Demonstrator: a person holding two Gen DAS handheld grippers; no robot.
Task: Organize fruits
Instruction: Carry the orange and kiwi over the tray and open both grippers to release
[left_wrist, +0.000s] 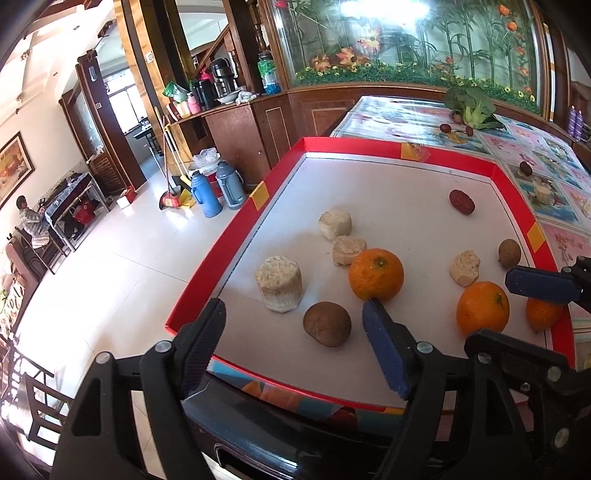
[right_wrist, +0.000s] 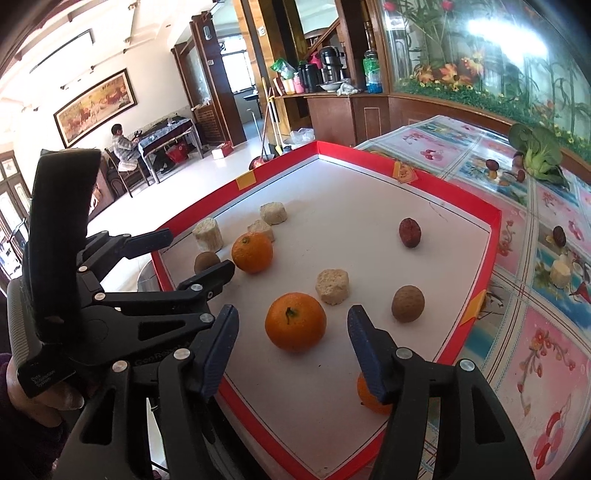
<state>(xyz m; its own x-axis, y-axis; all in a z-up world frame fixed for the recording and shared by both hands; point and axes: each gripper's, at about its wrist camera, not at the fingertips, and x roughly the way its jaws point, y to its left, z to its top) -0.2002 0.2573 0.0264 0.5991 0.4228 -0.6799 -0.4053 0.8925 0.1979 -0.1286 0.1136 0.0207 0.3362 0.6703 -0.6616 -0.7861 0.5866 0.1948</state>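
Observation:
A red-rimmed white tray holds three oranges, several pale corn-cob pieces, brown round fruits and a red date. My left gripper is open and empty over the tray's near edge, with a brown fruit between its fingers and an orange just beyond the right finger. My right gripper is open and empty, with an orange between its fingers. A third orange lies partly hidden behind the right finger. The left gripper shows in the right wrist view.
The tray rests on a table with a floral cloth. A leafy green vegetable and loose dates lie on the cloth beyond the tray. Left of the table the floor drops away, with thermos flasks standing there.

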